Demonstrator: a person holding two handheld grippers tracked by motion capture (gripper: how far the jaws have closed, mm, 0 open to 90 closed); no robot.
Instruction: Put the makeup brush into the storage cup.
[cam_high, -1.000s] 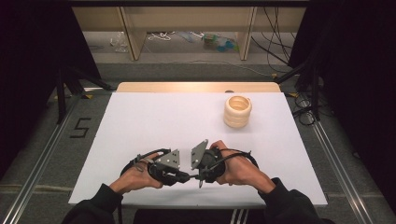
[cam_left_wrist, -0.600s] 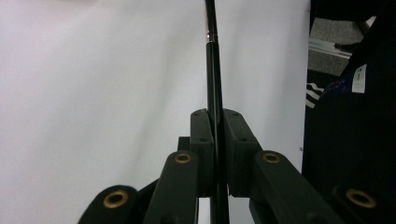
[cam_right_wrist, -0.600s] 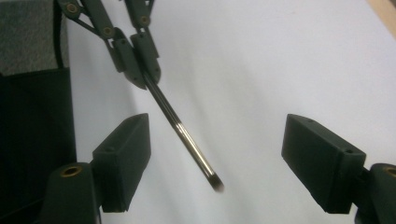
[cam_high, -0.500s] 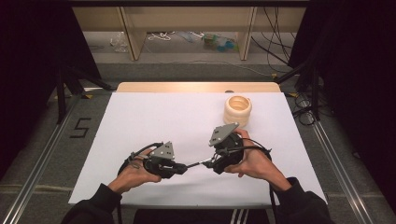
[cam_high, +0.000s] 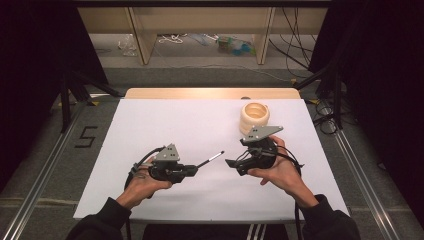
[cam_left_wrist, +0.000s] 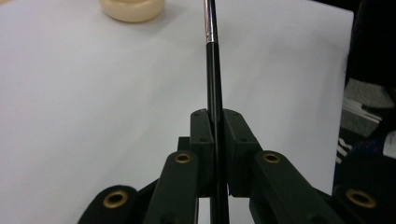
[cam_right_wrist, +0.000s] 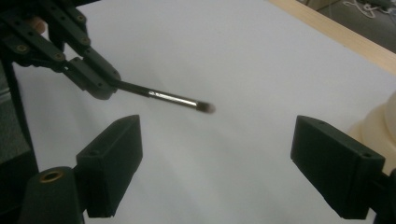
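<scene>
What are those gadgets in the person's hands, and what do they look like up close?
Each hand holds a black gadget, the left gripper and the right gripper, each topped by a grey three-cornered plate with small holes. The two jaws are blocky black pads on jointed black links with brass-coloured pins. A black cable loops from each. The person wears dark long sleeves.

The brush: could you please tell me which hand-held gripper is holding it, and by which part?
The left hand-held gripper clamps the brush on its black handle; the right hand-held gripper is open and empty.
</scene>
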